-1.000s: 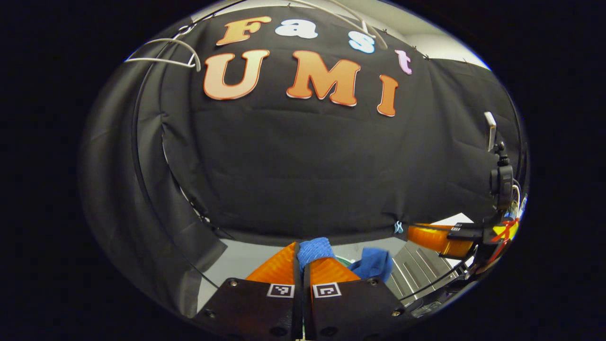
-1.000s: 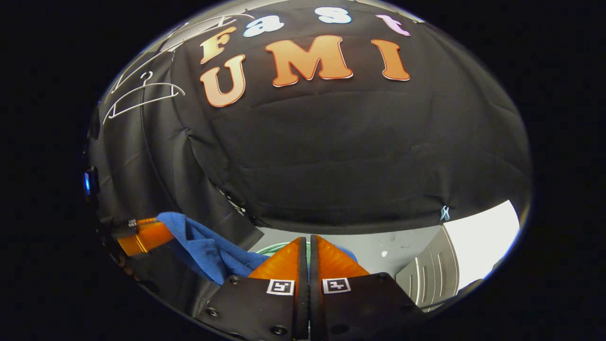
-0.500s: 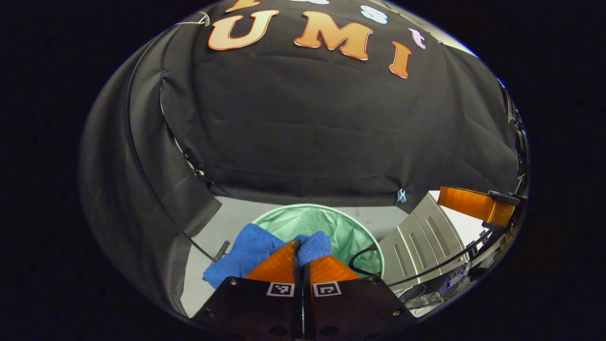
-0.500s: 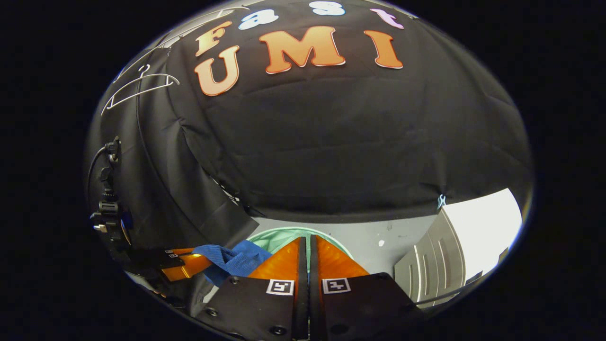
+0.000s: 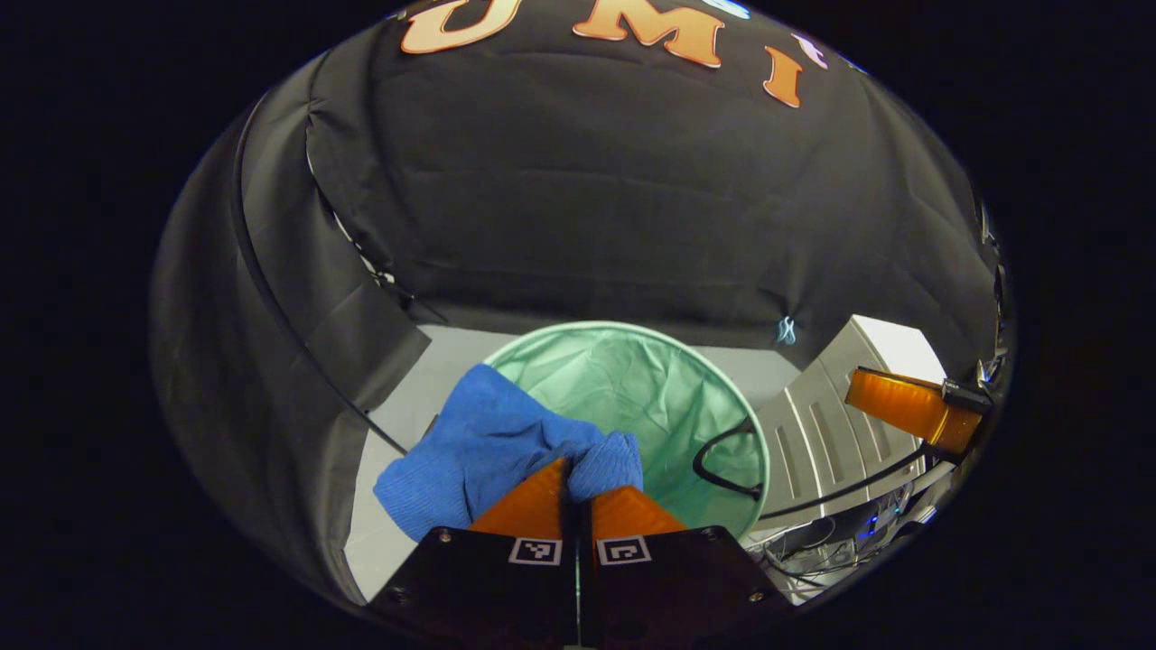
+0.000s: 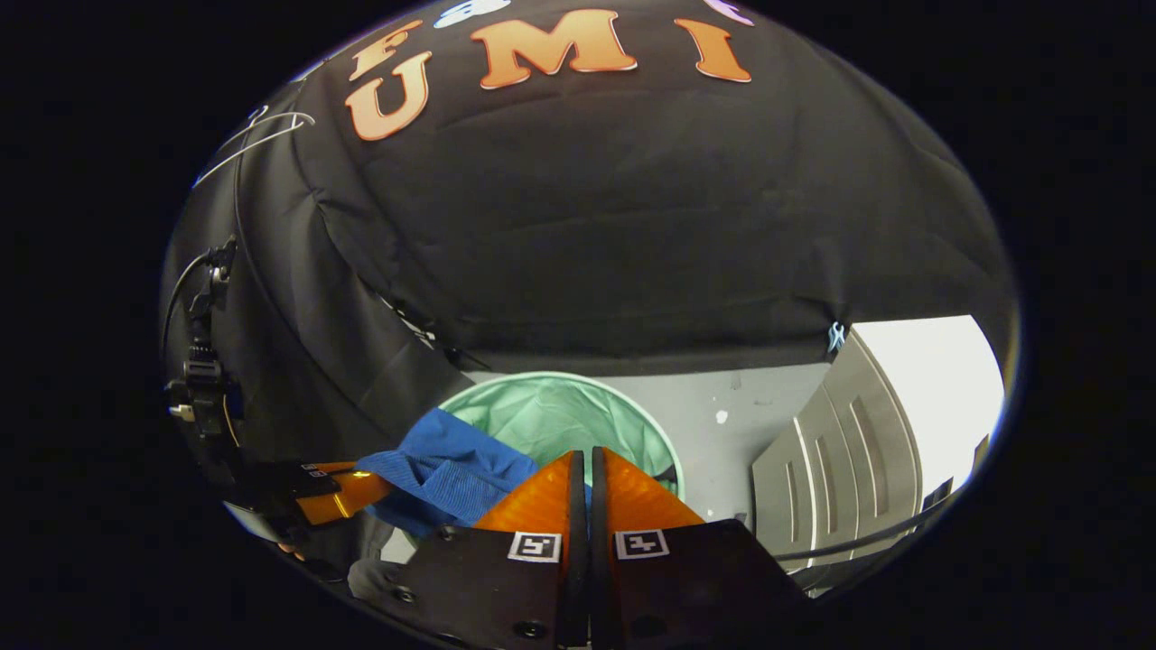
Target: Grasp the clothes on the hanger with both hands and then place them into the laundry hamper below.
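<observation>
The left hand-held gripper [image 5: 574,469] is pinching the blue garment [image 5: 488,447], fingers closed on a fold, holding it over the green laundry hamper [image 5: 632,388] at its 8 o'clock rim. The right hand-held gripper [image 6: 584,460] is closed narrow, with blue cloth just behind; whether it is gripping, I cannot tell.

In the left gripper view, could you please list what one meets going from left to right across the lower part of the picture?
Blue garment → left gripper pinching it → green laundry hamper → black cable → grey cabinet → right gripper.
</observation>
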Tool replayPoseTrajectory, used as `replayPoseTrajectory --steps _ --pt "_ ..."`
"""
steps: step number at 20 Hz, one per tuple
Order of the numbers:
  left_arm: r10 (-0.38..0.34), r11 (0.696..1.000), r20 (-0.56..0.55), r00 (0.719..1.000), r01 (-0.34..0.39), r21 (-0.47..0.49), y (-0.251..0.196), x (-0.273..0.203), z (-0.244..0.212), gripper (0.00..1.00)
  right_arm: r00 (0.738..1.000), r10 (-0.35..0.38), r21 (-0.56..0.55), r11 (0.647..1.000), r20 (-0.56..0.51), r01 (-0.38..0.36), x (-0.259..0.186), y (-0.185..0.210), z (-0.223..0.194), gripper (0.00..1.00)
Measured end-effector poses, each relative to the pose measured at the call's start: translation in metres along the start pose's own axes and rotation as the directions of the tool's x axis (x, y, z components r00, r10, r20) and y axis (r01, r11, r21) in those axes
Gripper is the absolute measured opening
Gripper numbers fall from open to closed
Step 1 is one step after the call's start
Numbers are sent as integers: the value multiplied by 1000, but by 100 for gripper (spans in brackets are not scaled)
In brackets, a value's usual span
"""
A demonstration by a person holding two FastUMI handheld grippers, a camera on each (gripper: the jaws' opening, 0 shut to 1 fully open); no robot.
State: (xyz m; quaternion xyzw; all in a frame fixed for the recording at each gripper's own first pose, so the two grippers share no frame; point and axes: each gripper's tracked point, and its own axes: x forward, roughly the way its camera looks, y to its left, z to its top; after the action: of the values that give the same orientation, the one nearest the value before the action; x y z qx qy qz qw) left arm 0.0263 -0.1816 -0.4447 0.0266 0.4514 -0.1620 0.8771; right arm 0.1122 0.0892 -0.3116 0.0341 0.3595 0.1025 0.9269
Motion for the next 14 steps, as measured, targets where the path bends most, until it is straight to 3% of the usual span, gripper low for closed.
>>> replayPoseTrajectory --steps 7,11,14 --pt "36 999 -184 982 -41 -23 9 19 -67 1 992 -31 8 999 -120 32 30 -15 -61 9" --pt "71 996 -205 976 -81 -40 16 15 -78 4 988 -49 18 998 -149 53 31 -23 -75 8" --pt "84 995 -207 975 -93 -36 17 6 -82 5 987 -50 96 993 -154 65 27 -22 -86 9"
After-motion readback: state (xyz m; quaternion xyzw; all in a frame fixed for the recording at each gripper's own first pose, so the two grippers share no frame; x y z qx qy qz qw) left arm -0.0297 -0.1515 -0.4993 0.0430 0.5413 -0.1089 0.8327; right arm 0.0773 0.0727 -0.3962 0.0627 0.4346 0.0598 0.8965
